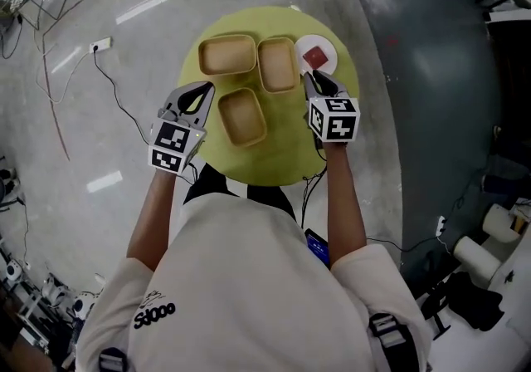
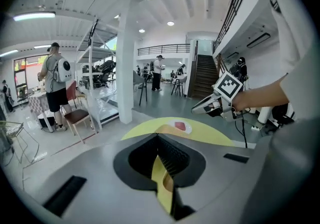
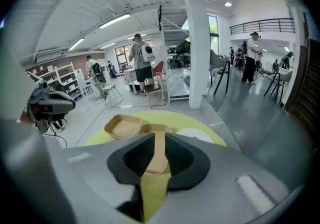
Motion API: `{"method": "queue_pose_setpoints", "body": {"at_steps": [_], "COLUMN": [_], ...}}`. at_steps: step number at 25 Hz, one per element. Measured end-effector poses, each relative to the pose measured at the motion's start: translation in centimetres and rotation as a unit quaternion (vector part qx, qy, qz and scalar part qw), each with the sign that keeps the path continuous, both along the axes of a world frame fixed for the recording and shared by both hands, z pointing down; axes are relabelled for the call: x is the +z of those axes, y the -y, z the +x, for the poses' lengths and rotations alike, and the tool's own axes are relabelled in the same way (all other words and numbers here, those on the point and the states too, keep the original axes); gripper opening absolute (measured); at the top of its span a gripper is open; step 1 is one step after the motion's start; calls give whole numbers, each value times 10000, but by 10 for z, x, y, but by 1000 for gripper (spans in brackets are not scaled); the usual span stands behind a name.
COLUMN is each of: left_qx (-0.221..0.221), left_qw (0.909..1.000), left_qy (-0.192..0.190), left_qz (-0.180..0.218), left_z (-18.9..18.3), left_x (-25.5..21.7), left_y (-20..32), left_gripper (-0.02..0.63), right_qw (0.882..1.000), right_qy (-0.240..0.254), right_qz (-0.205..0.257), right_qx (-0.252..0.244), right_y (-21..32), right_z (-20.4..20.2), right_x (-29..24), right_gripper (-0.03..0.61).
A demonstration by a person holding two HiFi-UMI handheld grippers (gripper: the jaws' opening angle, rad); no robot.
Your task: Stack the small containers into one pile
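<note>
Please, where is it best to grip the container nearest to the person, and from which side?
I would grip the nearest container by its left wall, one jaw inside, one outside. Come from the left and above with the left gripper, which is beside it. It lies flat, open on top, with thin raised walls, and that side is free.

Right gripper: jaws slightly apart, nothing gripped.
Near tray: tan, seen through the jaw gap.
Left tray: just beside it.
Plate: white, right of trays.
Table: yellow, round.
</note>
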State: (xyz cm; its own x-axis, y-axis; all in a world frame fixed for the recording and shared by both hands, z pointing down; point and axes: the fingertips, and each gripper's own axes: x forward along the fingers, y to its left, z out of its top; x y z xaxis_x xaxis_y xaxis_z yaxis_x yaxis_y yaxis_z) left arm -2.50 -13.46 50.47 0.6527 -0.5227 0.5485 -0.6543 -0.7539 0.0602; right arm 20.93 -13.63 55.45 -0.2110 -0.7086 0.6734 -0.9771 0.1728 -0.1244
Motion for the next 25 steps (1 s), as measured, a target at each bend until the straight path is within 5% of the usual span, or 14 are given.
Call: {"method": "queue_pose_setpoints", "body": {"at_steps": [11,25], "left_qx": [-686,-637], "left_qw": [9965,9956], "left_qy": [273,295], "left_qz": [-397,-617], "left_z": [-15,-3], "left_x": [42,62], "left_y": [20,9], "left_gripper": [6,6], "right_qw": [9963,9913], "right_qy": [198,251], "right_qz": [-732,-1203], "right_qx": [-399,-474], "right_y": [27,23], "right_z": [2,-13], "right_x": [81,131], "right_gripper": [104,100]}}
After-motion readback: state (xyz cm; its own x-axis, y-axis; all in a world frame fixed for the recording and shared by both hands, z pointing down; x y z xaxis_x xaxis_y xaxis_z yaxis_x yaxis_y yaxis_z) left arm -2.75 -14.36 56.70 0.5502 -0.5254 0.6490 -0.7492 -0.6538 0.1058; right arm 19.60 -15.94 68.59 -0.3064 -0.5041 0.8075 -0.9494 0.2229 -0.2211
